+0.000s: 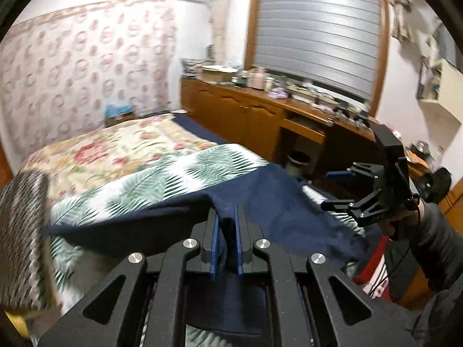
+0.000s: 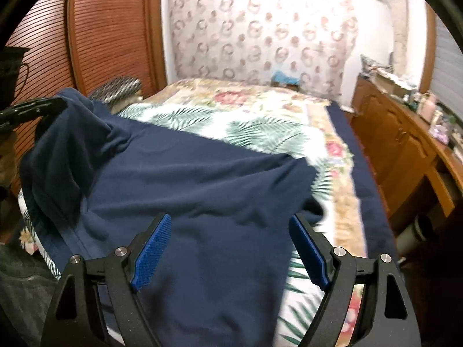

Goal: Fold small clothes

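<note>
A navy blue garment (image 2: 202, 173) lies spread over the leaf-print bedcover (image 2: 260, 133). My left gripper (image 1: 227, 219) is shut on a raised fold of the navy garment (image 1: 260, 202) and lifts it off the bed. It shows at the left of the right wrist view (image 2: 31, 110), holding the cloth's corner up. My right gripper (image 2: 230, 240) is open, its blue pads (image 2: 153, 248) spread wide above the near part of the garment, holding nothing. It also shows at the right of the left wrist view (image 1: 341, 190).
A floral quilt (image 1: 115, 144) covers the far half of the bed. A wooden sideboard (image 1: 260, 110) with clutter runs along the right, with a bin (image 1: 298, 159) below. A wooden shutter door (image 2: 110, 29) stands left. A patterned cushion (image 1: 20, 231) lies at the bed's left.
</note>
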`<state>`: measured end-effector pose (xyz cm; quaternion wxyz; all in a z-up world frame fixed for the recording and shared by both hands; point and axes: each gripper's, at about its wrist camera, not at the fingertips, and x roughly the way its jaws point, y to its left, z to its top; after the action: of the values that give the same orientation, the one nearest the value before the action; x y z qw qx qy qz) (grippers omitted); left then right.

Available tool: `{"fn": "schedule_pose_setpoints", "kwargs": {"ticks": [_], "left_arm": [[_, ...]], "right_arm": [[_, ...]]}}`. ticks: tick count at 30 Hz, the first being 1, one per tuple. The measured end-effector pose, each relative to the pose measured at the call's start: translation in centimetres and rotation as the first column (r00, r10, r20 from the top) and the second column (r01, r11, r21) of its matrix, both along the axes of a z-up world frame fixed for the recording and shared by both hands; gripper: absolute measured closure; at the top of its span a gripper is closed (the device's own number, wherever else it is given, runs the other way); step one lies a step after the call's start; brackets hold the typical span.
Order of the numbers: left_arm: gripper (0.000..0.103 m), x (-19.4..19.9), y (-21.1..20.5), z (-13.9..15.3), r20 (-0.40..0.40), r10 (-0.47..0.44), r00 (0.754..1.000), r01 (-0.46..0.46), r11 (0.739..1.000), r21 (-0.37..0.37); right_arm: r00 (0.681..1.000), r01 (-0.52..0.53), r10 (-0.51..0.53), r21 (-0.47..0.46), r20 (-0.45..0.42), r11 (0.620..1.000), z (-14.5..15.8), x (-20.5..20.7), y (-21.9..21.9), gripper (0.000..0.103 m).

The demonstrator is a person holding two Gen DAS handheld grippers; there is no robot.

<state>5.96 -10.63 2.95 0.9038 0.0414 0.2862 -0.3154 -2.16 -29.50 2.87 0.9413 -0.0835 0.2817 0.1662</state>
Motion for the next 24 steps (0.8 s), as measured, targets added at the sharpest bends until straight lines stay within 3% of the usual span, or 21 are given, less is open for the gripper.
{"fn": "schedule_pose_setpoints", "kwargs": {"ticks": [5,9,12,13,16,18,20,24], "left_arm": [[0.093,0.3,-4.7,1.7,0.007,-0.107,0.994,0.107,0.994,0.011],[0.092,0.0,-6.5,1.8,-0.010,-0.129,0.992,0.130,0.991,0.033],[0.075,-0.1,-6.5,0.9,-0.030,-0.136,0.990,0.137,0.990,0.035],[0.064,0.0,-6.2,0.6,-0.030,-0.130,0.991,0.131,0.991,0.035],[0.059,0.1,-5.5,-0.1,-0.036,-0.094,0.995,0.095,0.995,0.034],[0.051,0.4,-4.4,-0.7,-0.052,-0.063,0.997,0.065,0.997,0.037],[0.034,0.6,-3.0,-1.4,-0.053,-0.018,0.998,0.021,0.999,0.040],[0.028,0.7,0.3,-2.9,-0.056,0.081,0.995,-0.079,0.996,0.036]], "right_arm": [[0.998,0.050,-0.051,0.035,0.041,0.998,1.2,-1.8,-2.4,0.019],[0.997,0.062,-0.065,0.054,0.050,0.997,1.0,-3.0,-2.2,0.019],[0.997,0.054,-0.056,0.062,0.043,0.997,0.6,-3.3,-1.5,0.019],[0.998,0.049,-0.051,0.065,0.040,0.997,0.4,-3.2,-1.2,0.019],[0.999,0.030,-0.032,0.069,0.030,0.997,0.3,-2.9,-0.8,0.019],[1.000,0.012,-0.014,0.073,0.026,0.997,0.2,-2.6,-0.2,0.019],[1.000,-0.011,0.010,0.075,0.023,0.997,0.2,-2.3,0.4,0.019],[0.999,-0.050,0.050,0.064,0.004,0.997,-0.4,-0.9,1.6,0.019]]}}
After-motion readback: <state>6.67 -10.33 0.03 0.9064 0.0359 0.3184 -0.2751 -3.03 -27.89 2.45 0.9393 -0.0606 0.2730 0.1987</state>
